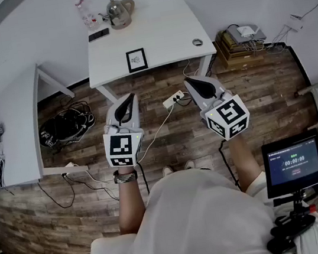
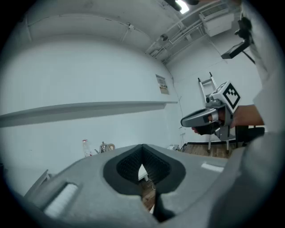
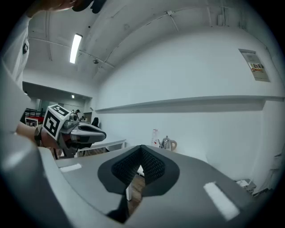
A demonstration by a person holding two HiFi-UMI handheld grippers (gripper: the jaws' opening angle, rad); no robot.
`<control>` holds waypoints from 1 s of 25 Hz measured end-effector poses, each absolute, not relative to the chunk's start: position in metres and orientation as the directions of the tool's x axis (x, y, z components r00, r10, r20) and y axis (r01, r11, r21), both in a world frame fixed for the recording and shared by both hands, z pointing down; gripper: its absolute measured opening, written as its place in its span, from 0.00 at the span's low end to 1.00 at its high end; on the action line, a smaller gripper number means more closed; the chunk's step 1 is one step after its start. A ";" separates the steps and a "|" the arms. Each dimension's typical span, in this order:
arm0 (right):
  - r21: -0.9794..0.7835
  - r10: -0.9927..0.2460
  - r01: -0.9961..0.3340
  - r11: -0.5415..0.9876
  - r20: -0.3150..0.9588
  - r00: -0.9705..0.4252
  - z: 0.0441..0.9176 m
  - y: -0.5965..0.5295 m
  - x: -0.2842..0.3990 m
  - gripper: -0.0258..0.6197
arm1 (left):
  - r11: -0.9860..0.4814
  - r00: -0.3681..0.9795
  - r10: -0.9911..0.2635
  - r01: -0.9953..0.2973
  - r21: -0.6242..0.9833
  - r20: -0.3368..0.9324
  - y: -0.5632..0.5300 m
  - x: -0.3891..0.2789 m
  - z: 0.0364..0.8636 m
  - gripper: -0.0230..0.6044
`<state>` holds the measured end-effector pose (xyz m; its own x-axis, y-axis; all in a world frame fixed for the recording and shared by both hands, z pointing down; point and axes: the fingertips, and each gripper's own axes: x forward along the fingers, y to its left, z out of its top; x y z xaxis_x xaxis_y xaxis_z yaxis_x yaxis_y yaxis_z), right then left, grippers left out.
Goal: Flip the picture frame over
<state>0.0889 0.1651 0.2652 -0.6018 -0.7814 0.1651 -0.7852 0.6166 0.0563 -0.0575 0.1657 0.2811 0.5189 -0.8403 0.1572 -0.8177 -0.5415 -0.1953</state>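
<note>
"Where are the tongs?"

"Held out about level over the wooden floor (image 1: 250,97), short of the counter (image 1: 162,33). The left tongs (image 1: 131,97) are closed with nothing in them. The right tongs (image 1: 189,81) are the same, shut and empty. A power strip (image 1: 172,99) lies on the floor between their tips."

"And the picture frame (image 1: 136,60)?"

"Flat near the front edge of the white counter, well apart from both tongs. Behind it is a phone (image 1: 98,35), and at the far edge a kettle (image 1: 120,13) beside a bottle (image 1: 86,14)."
</note>
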 end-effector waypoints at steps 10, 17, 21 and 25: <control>-0.002 -0.782 -0.788 0.616 0.122 -0.612 0.264 0.171 0.095 0.04 | -0.534 0.507 -0.845 -0.820 -0.206 0.171 0.176 -0.050 0.291 0.03; 0.024 -0.769 -0.773 0.634 0.122 -0.628 0.278 0.184 0.112 0.04 | -0.522 0.487 -0.851 -0.826 -0.215 0.194 0.192 -0.031 0.306 0.03; 0.038 -0.773 -0.776 0.630 0.129 -0.622 0.285 0.183 0.118 0.04 | -0.518 0.484 -0.853 -0.828 -0.214 0.193 0.189 -0.027 0.310 0.03; 0.012 -0.772 -0.776 0.631 0.110 -0.626 0.282 0.171 0.124 0.04 | -0.516 0.482 -0.855 -0.827 -0.224 0.192 0.174 -0.024 0.308 0.03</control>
<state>0.1238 0.1708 0.2822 -0.6257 -0.7723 0.1098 -0.7761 0.6305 0.0119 -0.0243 0.1742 0.3082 0.4816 -0.8552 0.1916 -0.8267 -0.5159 -0.2245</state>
